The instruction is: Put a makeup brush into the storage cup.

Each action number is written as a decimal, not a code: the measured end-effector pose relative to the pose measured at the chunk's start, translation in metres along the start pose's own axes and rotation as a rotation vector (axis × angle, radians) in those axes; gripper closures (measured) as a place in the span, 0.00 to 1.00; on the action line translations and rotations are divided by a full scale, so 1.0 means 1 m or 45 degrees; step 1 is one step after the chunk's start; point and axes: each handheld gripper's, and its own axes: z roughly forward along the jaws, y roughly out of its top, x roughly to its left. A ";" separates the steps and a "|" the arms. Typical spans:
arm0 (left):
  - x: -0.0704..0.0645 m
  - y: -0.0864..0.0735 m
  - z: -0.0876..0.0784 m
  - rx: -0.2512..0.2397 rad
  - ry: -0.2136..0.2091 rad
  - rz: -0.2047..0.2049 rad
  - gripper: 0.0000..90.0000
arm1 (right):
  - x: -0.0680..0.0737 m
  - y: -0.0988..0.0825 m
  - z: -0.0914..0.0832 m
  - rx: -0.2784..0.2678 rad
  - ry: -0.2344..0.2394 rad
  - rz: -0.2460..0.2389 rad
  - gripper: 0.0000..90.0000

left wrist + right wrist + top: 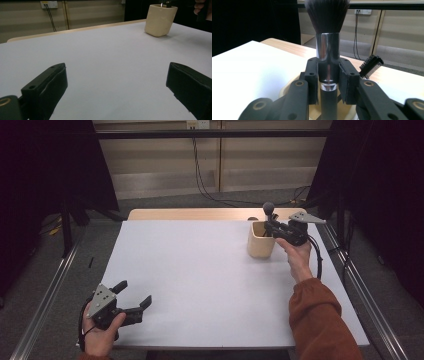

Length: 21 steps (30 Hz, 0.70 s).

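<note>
Gripping soft-bristled brush [327,50] | chrome ferrule | right gripper [328,75] | rounded beige cup [261,240]

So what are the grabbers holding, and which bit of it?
The right gripper holds a makeup brush upright by its handle, just below the silver collar. The left gripper is open, holding nothing.

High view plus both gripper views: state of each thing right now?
Makeup brush: upright, clamped, over the cup.
Cup: upright on table, a comb brush inside.
Right gripper: shut on the brush handle.
Left gripper: open, empty, at the table's near edge.
</note>
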 end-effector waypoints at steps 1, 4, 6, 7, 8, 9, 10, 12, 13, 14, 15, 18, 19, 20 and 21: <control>0.000 0.000 0.000 0.000 0.001 -0.002 0.04 | 0.000 -0.001 0.000 0.001 0.000 0.007 0.80; 0.000 0.000 0.000 0.000 0.001 -0.002 0.04 | -0.001 -0.002 0.000 0.004 0.001 0.011 0.80; 0.000 0.000 0.000 0.000 0.000 0.000 0.04 | -0.001 -0.003 0.000 0.008 -0.001 0.010 0.80; 0.000 0.000 0.000 0.001 -0.001 0.000 0.04 | -0.001 -0.003 0.000 0.010 -0.002 0.009 0.80; 0.000 0.000 0.000 0.001 -0.001 0.000 0.04 | -0.002 -0.003 -0.001 0.012 -0.003 0.010 0.80; 0.000 0.000 0.000 0.000 -0.001 0.000 0.04 | -0.002 -0.004 -0.001 0.012 -0.003 0.013 0.80; 0.000 0.000 0.000 0.001 -0.001 0.000 0.04 | -0.002 -0.003 -0.001 0.014 0.000 0.015 0.79; 0.000 0.000 0.000 0.001 -0.002 -0.006 0.04 | -0.002 -0.003 -0.001 0.021 0.005 0.017 0.78; 0.000 0.000 0.000 0.000 -0.002 -0.005 0.04 | -0.002 -0.003 -0.001 0.025 0.000 0.015 0.77; 0.000 0.000 0.000 0.002 -0.005 -0.005 0.04 | -0.002 -0.003 -0.001 0.027 -0.002 0.016 0.76; -0.001 0.000 0.001 -0.002 -0.006 -0.010 0.04 | -0.002 -0.004 -0.001 0.023 0.002 0.024 0.74; 0.000 0.000 0.001 0.000 -0.005 -0.010 0.04 | -0.002 -0.003 -0.002 0.014 -0.007 0.035 0.68; 0.000 0.000 0.001 -0.001 -0.004 -0.012 0.04 | -0.002 -0.002 -0.003 0.012 -0.005 0.034 0.67; 0.000 0.000 0.001 -0.001 -0.005 -0.011 0.04 | -0.001 -0.002 -0.003 0.010 -0.009 0.032 0.65; 0.000 0.000 0.001 -0.001 -0.005 -0.010 0.04 | -0.001 -0.001 -0.004 0.009 -0.009 0.032 0.64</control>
